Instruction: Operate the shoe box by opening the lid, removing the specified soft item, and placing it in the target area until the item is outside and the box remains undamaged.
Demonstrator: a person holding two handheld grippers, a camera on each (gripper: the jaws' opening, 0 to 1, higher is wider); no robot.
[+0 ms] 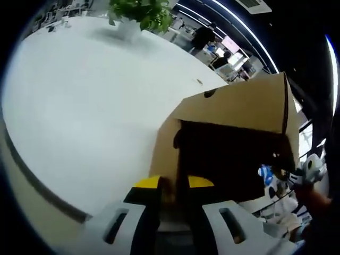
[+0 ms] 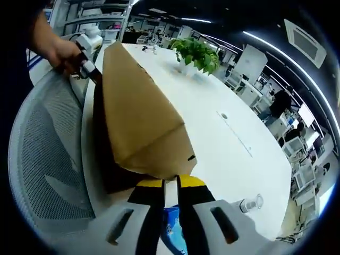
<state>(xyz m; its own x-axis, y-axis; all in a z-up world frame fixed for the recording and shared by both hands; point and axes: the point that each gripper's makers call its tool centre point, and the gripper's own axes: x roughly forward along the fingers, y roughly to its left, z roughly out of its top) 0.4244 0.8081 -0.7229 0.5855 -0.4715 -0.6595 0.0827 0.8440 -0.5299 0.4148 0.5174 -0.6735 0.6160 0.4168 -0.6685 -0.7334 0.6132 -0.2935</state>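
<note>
The shoe box [image 1: 234, 138] stands on the white surface [image 1: 90, 106] with its brown cardboard lid [image 1: 249, 103] raised at a slant over a dark interior. In the left gripper view the left tongs [image 1: 173, 183] have their yellow-tipped jaws drawn close together on the near corner edge of the box, a thin strip of cardboard between them, so they look clenched on the box. In the right gripper view the right tongs [image 2: 171, 184] are likewise pinched, jaws nearly together on the lower tip of the lid [image 2: 141, 122], which slopes up and away toward a person's hand [image 2: 62, 53] holding the other gripper at the far end. Just below the right jaws a blue and white soft item [image 2: 171, 231] shows between them. A grey mesh chair [image 2: 48, 159] sits beside the box, a potted green plant [image 2: 197, 53] stands farther off on the surface, and a clear plastic bottle [image 2: 248, 204] lies near the surface's edge
</note>
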